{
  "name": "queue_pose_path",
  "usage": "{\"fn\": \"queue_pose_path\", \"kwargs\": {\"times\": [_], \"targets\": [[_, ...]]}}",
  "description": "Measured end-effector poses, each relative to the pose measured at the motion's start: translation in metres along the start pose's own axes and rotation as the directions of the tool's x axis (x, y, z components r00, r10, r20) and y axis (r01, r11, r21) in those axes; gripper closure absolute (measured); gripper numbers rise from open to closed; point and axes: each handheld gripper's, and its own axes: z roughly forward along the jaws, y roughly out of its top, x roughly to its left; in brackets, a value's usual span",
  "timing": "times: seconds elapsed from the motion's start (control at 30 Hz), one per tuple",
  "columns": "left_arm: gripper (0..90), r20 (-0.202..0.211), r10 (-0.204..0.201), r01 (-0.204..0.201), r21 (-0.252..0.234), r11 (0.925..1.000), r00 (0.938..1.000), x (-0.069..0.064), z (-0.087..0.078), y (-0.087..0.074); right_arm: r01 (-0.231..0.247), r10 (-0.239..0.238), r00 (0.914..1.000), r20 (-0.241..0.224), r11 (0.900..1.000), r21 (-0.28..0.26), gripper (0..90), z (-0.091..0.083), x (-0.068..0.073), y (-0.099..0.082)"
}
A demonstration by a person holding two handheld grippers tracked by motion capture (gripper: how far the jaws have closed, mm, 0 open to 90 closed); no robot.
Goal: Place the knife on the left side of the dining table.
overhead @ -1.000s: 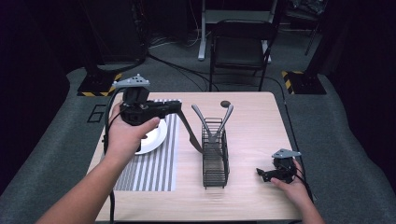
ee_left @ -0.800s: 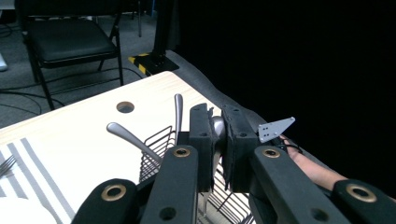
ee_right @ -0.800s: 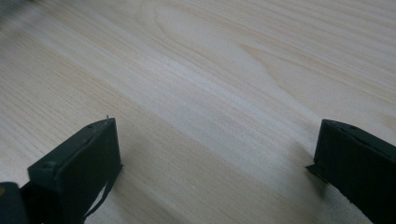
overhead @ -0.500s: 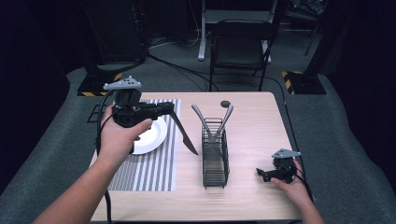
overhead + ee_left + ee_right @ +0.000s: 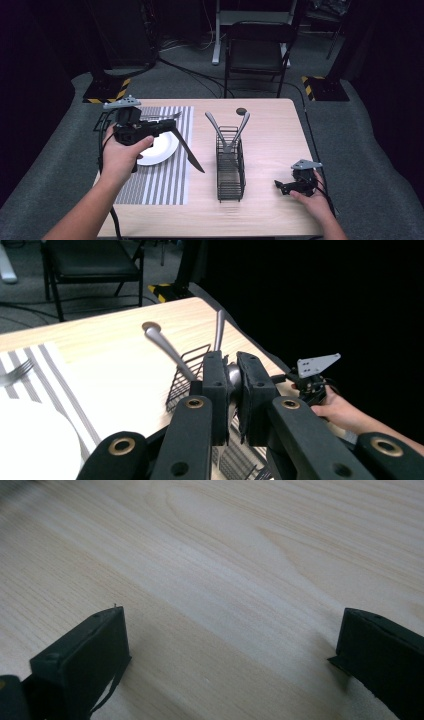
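Right claw [image 5: 280, 185] is resting near edge of the wood-grain surface [image 5: 270, 145], jaws spread wide, nothing between them; likely just parked out of the way. Left claw [image 5: 192, 160] is hovering above the striped mat [image 5: 165, 175], jaws pinching a thin shiny metal utensil [image 5: 233, 377] — knife or spoon, can't tell. It's angling toward the black wire caddy [image 5: 230, 167], probably to drop it in with the two steel handles already leaning there. Round white plate [image 5: 159, 148] and fork [image 5: 165, 117] are sitting on the mat.

Table layout from above
Plate [image 5: 159, 148] and fork [image 5: 161, 118] on the striped mat [image 5: 160, 180], left; wire rack [image 5: 230, 167] with two utensils mid-table; small disc [image 5: 241, 110] behind it.
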Motion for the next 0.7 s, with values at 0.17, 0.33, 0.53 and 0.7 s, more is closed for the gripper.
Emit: {"fn": "queue_pose_path", "kwargs": {"times": [0.17, 0.33, 0.53, 0.7], "targets": [[83.7, -0.011, -0.036, 0.036, 0.011, 0.9993, 0.9993, 0.014, 0.007, -0.018, 0.001, -0.001, 1.0000, 0.000, 1.0000, 0.000, 0.0, 0.000, 0.000, 0.000], [83.7, -0.025, -0.072, 0.072, 0.019, 0.9972, 0.9971, 0.029, 0.011, -0.035, 0.001, -0.001, 1.0000, 0.000, 1.0000, 0.000, 0.0, 0.000, 0.000, 0.000], [83.7, -0.044, -0.120, 0.120, 0.014, 0.9926, 0.9918, 0.045, 0.010, -0.050, 0.001, -0.001, 1.0000, 0.000, 1.0000, 0.000, 0.0, 0.000, 0.000, 0.000], [83.7, -0.066, -0.158, 0.159, 0.005, 0.9873, 0.9852, 0.059, 0.007, -0.063, 0.001, -0.001, 1.0000, 0.000, 1.0000, 0.000, 0.0, 0.000, 0.000, 0.000]]}}
